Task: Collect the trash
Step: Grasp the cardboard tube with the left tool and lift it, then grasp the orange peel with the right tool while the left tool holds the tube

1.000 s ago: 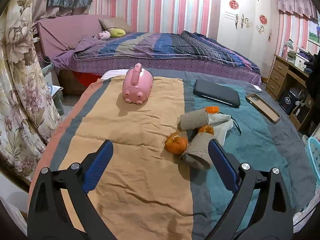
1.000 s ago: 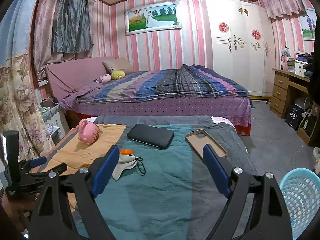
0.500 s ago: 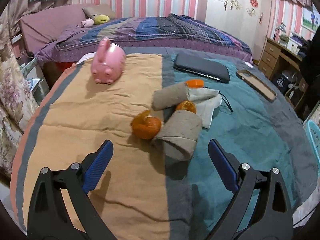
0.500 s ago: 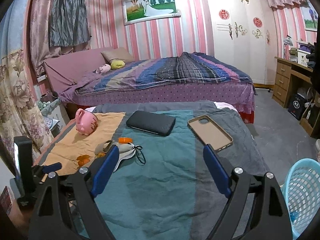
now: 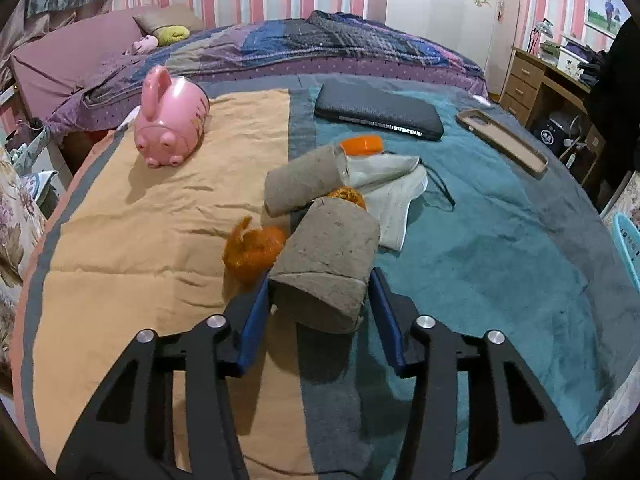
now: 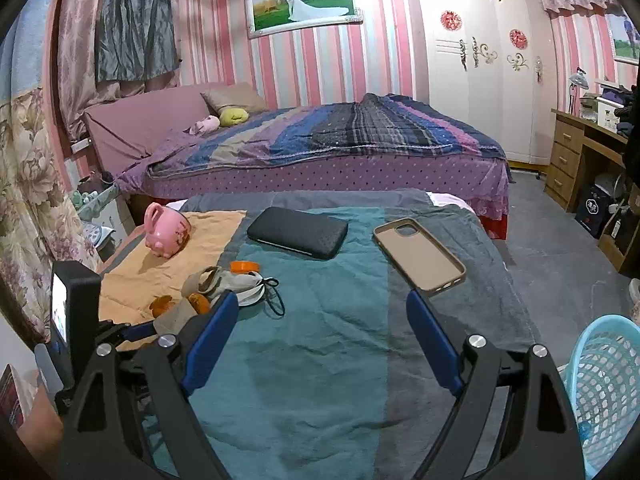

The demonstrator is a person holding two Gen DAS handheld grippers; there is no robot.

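A grey cardboard tube (image 5: 328, 256) lies on the blanket-covered table between the blue pads of my left gripper (image 5: 319, 280). Its jaws are closing, and both pads touch the tube's sides. Orange peel (image 5: 252, 252) sits just to the left of it. Behind lie a second cardboard tube (image 5: 304, 182), another piece of peel (image 5: 348, 194), an orange cap (image 5: 360, 145) and a white face mask (image 5: 392, 184). My right gripper (image 6: 322, 308) hangs open above the teal blanket with nothing between its fingers. The right wrist view shows the same pile (image 6: 200, 300) at its left.
A pink piggy bank (image 5: 172, 120), a black case (image 5: 380, 114) and a tan phone case (image 5: 504, 140) lie farther back on the table. A light blue plastic basket (image 6: 604, 380) stands on the floor at the right. A bed and a desk are beyond.
My left gripper came forward and down onto the near cardboard tube, and its jaws narrowed from wide open to the tube's sides. The right gripper has sunk slightly and stays open.
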